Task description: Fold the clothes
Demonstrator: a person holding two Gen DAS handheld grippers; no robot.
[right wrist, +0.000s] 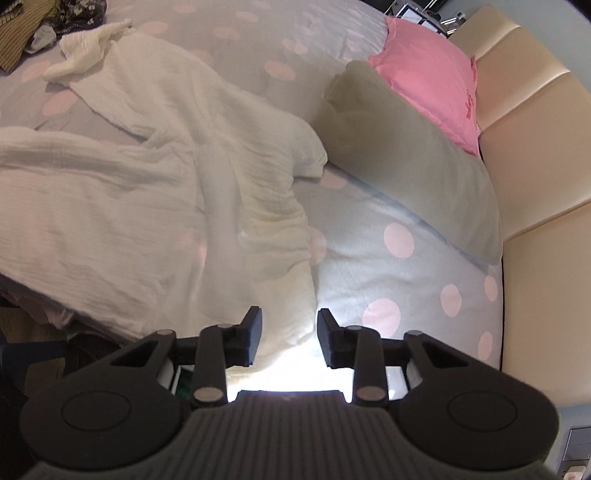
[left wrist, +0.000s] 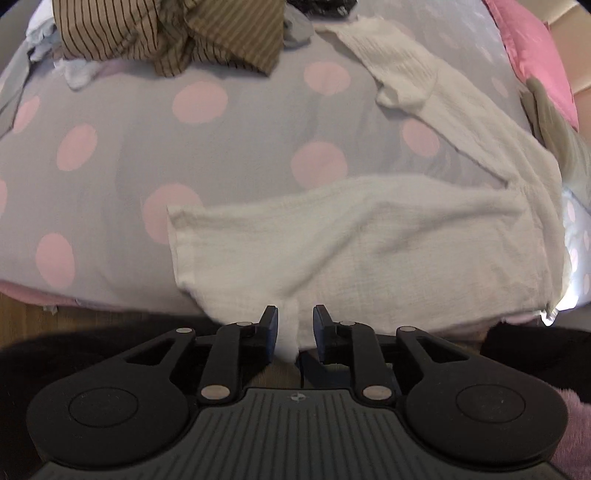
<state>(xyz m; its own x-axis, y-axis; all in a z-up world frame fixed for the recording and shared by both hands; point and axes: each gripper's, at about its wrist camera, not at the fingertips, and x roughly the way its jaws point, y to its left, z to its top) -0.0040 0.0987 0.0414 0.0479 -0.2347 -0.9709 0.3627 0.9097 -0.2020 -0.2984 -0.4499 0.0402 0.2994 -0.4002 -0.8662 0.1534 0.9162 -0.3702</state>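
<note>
landmark = the white garment, a crinkly cream piece spread flat on the grey bedspread w/ pink dots.

left wrist view, l to r: brown striped garment heaped at the far side of the bed, well apart from the white garment, w/ bits of pale cloth just beside it on its left. the white garment runs as one long panel across the near edge of the bed, a 2nd part angling off toward the far right. pink pillow sits beyond its right end. left gripper points down at the garment's near hem; jaws stand apart, a small tab of the white cloth hangs btwn them, pads not pressing on it. wood floor shows below the bed edge, near the hem.

right wrist view, l to r: white garment fills the left half, rumpled, its right edge ending in folds. olive-grey pillow lies just right of the garment, nearly touching its upper right corner; pink pillow behind that, against the cream padded headboard. right gripper sits over the garment's near right corner; jaws apart, cloth edge lying in the gap, not clamped. bright glare there blurs the detail.
</note>
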